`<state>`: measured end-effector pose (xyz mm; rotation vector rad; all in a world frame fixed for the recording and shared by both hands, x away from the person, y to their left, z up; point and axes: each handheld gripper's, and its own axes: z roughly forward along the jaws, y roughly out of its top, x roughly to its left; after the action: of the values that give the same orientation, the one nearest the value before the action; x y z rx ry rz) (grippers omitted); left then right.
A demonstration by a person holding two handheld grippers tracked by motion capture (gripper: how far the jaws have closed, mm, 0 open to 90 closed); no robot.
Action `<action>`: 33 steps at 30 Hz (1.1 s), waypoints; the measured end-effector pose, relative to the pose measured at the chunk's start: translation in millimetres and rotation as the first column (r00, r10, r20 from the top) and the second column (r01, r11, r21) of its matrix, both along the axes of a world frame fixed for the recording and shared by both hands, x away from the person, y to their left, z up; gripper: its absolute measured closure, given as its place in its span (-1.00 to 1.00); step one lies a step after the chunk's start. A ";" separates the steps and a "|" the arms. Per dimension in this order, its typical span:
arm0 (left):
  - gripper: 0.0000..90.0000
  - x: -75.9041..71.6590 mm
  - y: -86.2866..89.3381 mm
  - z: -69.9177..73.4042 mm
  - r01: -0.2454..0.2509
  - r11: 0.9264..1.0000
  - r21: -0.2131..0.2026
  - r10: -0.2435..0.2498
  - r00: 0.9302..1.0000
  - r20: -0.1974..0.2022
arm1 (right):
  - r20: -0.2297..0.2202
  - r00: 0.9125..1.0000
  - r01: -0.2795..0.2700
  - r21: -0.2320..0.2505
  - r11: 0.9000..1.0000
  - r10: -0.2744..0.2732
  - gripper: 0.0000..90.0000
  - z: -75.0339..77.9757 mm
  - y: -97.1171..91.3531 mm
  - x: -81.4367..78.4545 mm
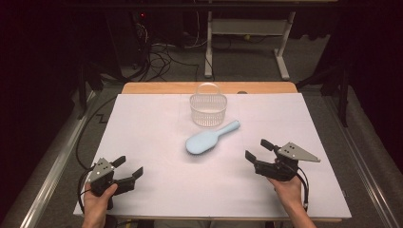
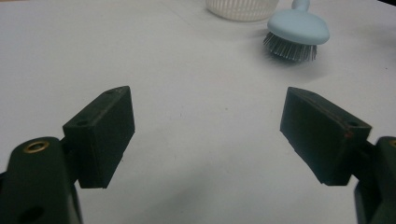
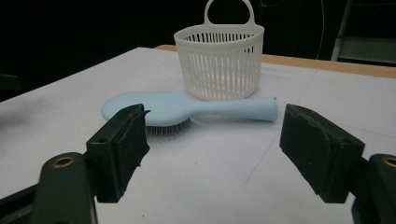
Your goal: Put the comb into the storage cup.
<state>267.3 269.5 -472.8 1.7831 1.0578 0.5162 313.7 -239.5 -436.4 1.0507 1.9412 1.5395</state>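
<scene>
White table: both tools low, jaws apart.

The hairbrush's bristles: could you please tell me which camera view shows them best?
The left gripper view: the hairbrush faces it head-on, its dark bristles plain beneath the blue head. The right gripper view shows the brush side-on, bristles partly behind a claw jaw. The high view shows its blue back.
</scene>
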 end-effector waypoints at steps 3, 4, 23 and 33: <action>-0.58 0.0 0.0 -0.2 -0.001 1.000 -0.005 0.001 1.000 0.003 | 0.004 1.000 -0.008 0.010 1.000 0.008 -0.47 0.9 4.1 3.3; -0.58 0.0 -0.2 -0.3 -0.001 1.000 -0.008 0.002 1.000 0.004 | -0.001 1.000 -0.013 0.013 1.000 0.013 -0.47 1.6 5.3 4.6; -0.58 0.4 -0.5 -1.0 -0.001 1.000 -0.018 0.001 1.000 -0.001 | -0.030 0.999 -0.022 0.011 1.000 0.022 -0.38 10.5 18.2 25.6; -0.58 1.0 -0.7 -1.3 0.002 1.000 -0.020 -0.002 1.000 -0.002 | -0.058 0.997 -0.046 -0.029 0.999 0.044 -0.36 16.1 29.0 38.2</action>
<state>268.3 268.7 -474.0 1.7673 1.0589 0.5018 351.9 -210.5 -420.3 1.0562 2.0334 1.5149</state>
